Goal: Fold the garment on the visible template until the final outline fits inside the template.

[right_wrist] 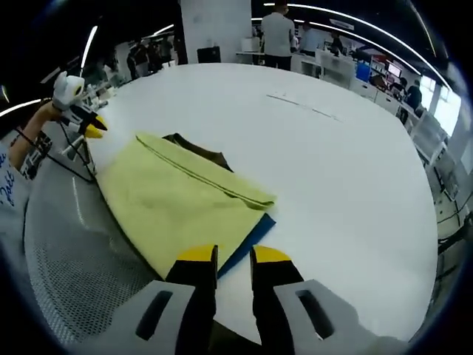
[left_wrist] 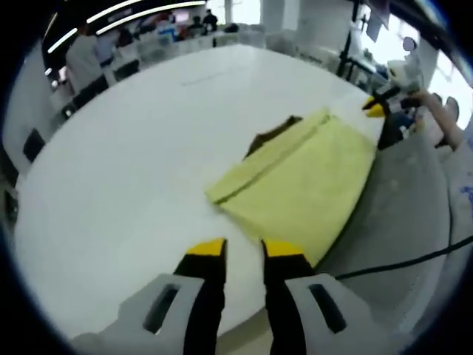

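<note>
Since the yellow garment (left_wrist: 303, 177) lies folded and limp on the white table (left_wrist: 133, 170), it should handle light and floppy; pinch a folded edge. Seen from the left gripper view, the left gripper (left_wrist: 244, 248) hangs apart, empty. From the right gripper view, the right gripper (right_wrist: 233, 255) gapes over what may be the blue template (right_wrist: 250, 238).

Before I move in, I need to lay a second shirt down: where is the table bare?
Bare white table lies beyond the yellow garment, out to the far rim. The near edge is crowded: garment, blue template peeking out from under it, grey mesh, cable, and both claws.
</note>
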A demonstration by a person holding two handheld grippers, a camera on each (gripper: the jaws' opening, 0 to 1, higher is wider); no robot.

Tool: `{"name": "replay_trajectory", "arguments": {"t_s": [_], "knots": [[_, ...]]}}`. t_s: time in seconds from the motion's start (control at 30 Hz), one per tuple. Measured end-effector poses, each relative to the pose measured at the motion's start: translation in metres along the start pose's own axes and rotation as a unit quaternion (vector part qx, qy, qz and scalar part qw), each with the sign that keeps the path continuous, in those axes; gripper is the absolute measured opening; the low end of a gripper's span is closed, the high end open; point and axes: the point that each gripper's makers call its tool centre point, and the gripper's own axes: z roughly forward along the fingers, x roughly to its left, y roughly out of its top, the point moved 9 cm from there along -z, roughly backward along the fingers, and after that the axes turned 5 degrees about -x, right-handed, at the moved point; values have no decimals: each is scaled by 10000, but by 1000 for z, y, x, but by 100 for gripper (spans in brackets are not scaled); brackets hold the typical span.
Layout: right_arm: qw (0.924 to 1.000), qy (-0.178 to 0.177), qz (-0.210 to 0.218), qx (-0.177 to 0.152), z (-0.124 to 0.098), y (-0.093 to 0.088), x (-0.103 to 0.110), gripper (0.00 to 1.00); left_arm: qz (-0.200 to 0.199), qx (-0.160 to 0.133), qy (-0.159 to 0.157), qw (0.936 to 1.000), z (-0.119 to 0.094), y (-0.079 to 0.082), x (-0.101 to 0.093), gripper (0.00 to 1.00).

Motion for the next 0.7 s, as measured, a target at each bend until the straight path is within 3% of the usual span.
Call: {"name": "replay_trajectory", "arguments": {"t_s": [0.33, 0.43, 0.7], "knots": [[9994, -102, 120, -300, 10, 6, -5, 23, -49, -189, 32, 9998, 5, 6, 6, 20], [9993, -120, 153, -317, 13, 6, -7, 23, -228, -373, -40, 9990, 8, 7, 9, 24], [9991, -134, 231, -329, 24, 5, -12, 28, -365, -441, -112, 9983, 16, 7, 9, 30]]}}
